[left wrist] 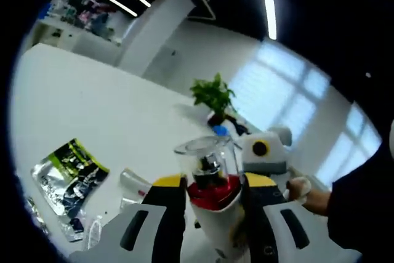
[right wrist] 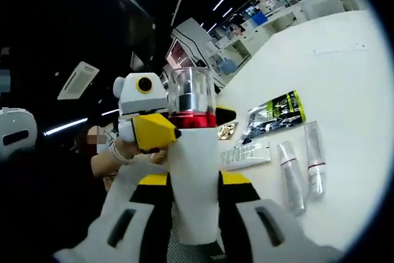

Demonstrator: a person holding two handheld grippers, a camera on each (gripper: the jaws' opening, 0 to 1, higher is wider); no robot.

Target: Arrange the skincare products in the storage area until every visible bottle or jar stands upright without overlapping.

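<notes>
White table (right wrist: 345,60) lies beneath both grippers (left wrist: 212,198) (right wrist: 194,198) pinching 1 clear-capped pump bottle (right wrist: 192,152).

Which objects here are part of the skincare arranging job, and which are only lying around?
Job: white pump bottle held by both grippers; two tubes; flat tube.
Lying about: green-black sachet; potted plant.
</notes>
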